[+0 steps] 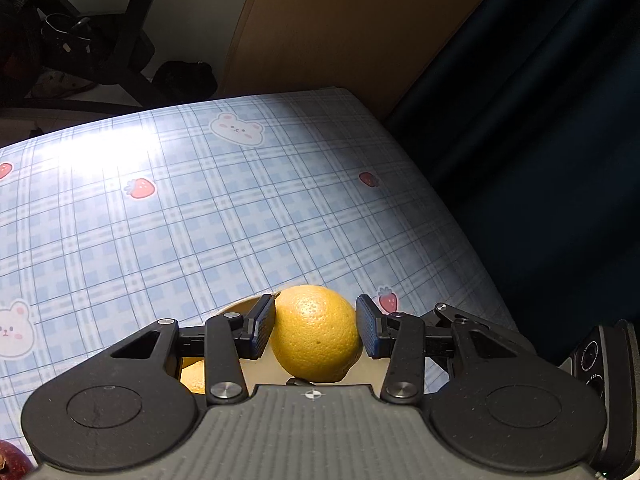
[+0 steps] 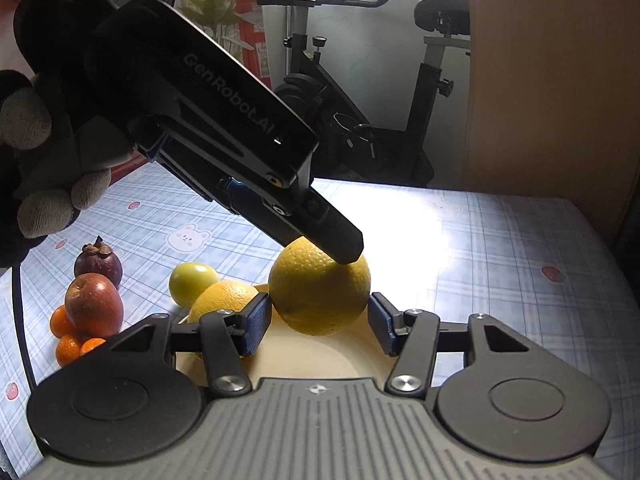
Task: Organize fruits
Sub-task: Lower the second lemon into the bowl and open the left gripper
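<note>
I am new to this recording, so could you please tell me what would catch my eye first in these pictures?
The big yellow orange draws the eye first, clamped in the left gripper over a cream plate. Next comes the fruit cluster at the left of the checked tablecloth: a red apple, a dark mangosteen and small tangerines.

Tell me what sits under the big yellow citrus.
A cream plate lies below the yellow citrus, which the left gripper holds. Whether fruit and plate touch cannot be told; the gripper bodies cover the plate's near part.
</note>
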The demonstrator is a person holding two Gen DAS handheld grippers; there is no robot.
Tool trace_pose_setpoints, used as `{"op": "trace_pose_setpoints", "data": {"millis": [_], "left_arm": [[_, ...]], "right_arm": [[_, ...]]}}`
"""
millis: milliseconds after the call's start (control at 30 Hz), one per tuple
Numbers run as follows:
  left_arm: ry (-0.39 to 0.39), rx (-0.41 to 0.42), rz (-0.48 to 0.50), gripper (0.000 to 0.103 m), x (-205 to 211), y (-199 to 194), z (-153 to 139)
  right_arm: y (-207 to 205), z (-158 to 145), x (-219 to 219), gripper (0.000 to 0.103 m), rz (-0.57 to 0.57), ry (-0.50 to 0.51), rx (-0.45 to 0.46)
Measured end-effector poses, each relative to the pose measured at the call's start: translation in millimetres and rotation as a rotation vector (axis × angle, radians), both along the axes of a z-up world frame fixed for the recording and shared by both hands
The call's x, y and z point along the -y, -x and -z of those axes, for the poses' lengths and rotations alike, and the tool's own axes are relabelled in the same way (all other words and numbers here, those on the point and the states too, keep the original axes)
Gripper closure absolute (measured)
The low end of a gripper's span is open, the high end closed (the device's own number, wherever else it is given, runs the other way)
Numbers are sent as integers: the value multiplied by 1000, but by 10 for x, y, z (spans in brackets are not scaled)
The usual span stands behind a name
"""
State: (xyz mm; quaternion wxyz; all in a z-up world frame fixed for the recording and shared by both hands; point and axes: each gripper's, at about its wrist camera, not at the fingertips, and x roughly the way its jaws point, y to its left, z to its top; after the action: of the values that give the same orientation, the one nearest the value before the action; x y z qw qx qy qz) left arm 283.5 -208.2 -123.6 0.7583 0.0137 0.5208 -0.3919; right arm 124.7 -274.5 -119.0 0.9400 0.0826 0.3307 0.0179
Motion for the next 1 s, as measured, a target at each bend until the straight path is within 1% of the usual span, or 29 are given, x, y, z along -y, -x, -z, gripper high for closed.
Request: {"op": "trace_pose_setpoints", "data": {"millis": [67, 167, 267, 333, 433, 567, 700, 833, 933, 1000], "left_arm": [[-18, -6, 3, 56, 53, 9, 68], [-47, -8, 5, 56, 94, -13, 171], [-59, -21, -8, 56, -47, -77, 218], [-68, -30, -19, 56, -82, -146, 307], [-79, -33, -27, 56, -115, -169, 351], [-74, -27, -35, 58, -137, -198, 352], [-98, 9, -31, 58, -120, -170, 333], [-105, 22, -42, 58, -154, -176, 287], [-107, 29, -62, 57, -195, -180, 265], [-120, 57, -75, 55, -205, -162, 256]], "right_arm": [[-5, 69, 40, 47, 11, -26, -11], [-15, 154, 46, 47, 6, -36, -27], [-62, 209, 24, 47, -10, -54, -41], [-95, 245, -9, 47, -18, -57, -49], [-119, 292, -29, 47, -22, -71, -50], [-133, 297, -18, 47, -22, -79, -44], [-176, 300, -28, 47, -31, -77, -46], [-233, 297, -61, 47, -42, -67, -54], [-274, 292, -75, 46, -45, -64, -66], [-302, 273, -99, 46, -42, -56, -85]]}}
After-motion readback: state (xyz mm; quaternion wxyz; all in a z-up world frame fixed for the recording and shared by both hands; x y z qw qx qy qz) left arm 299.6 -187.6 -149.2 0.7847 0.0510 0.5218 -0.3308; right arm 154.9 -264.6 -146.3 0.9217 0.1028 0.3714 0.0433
